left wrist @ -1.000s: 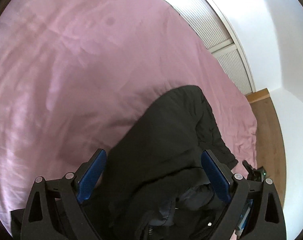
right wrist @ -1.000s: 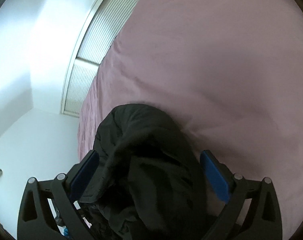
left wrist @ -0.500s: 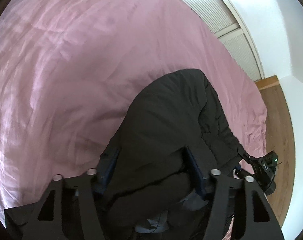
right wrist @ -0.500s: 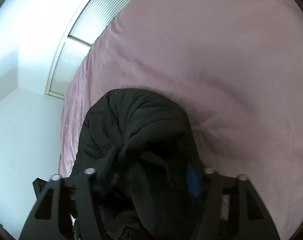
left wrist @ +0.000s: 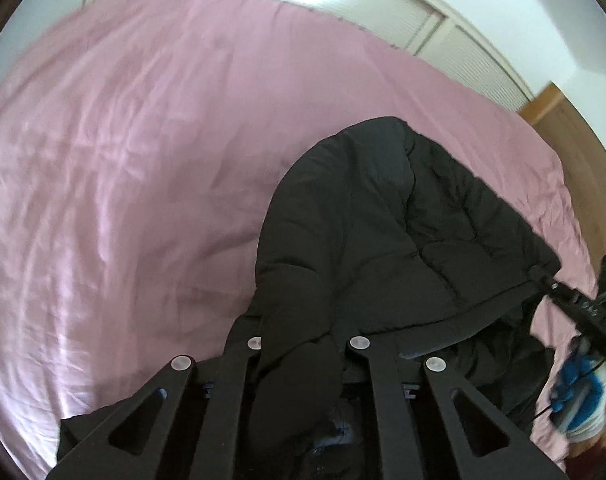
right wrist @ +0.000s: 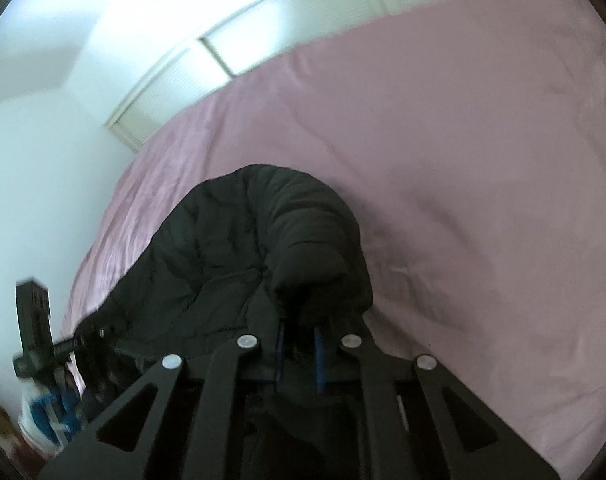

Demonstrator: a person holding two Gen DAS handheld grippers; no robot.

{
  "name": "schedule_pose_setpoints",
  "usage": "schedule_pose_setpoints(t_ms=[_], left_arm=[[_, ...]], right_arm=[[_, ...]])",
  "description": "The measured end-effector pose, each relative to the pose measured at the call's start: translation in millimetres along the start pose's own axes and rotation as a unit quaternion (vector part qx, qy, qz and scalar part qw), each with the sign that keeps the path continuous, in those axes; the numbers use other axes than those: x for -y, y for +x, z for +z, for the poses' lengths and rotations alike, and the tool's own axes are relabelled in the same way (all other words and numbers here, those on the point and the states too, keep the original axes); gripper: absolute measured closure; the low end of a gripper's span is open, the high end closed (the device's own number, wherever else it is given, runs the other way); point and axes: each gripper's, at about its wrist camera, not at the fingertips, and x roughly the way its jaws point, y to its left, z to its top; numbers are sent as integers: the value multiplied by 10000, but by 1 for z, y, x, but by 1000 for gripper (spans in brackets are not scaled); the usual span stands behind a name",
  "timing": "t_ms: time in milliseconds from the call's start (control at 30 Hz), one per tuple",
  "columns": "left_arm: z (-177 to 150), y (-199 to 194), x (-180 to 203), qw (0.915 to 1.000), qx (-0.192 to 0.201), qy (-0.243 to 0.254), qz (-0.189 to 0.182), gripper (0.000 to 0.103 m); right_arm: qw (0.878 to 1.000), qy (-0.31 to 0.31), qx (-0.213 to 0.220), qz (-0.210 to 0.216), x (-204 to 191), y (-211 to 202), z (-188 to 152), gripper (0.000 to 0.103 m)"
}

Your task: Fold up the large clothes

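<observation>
Bed (left wrist: 143,160) fills most of both views, covered in a pink sheet (right wrist: 483,160), creased, with a slight sheen on the left. A black padded jacket (left wrist: 363,240) lies bunched on the near part of the sheet, its far end resting on the fabric. Far edge of the bed meets the white wall.

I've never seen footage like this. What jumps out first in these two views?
A puffy black jacket lies bunched in the middle of a wide pink bedspread that fills most of both views. At the bottom edge, the left gripper and the right gripper are each shut on a fold of it.
</observation>
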Motion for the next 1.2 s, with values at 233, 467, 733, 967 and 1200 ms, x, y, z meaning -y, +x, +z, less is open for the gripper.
schedule_pose_setpoints(t_ms=[233, 467, 733, 967, 1200], left_arm=[[-57, -50, 18, 9909, 955, 900, 301, 93], [-146, -86, 31, 9818, 1282, 1335, 435, 92], [-224, -107, 31, 9806, 1297, 1452, 229, 90], [-247, -100, 21, 9859, 1141, 1220, 53, 87], [-239, -95, 17, 9895, 956, 1085, 6, 83]], right_arm=[[9978, -549, 350, 130, -12, -59, -51, 93], [9982, -475, 251, 250, -2, -108, -135, 93], [9986, 139, 262, 437, 24, -140, -207, 91], [9982, 454, 118, 378, 37, -136, -228, 91], [9994, 319, 90, 121, 34, -150, -225, 83]])
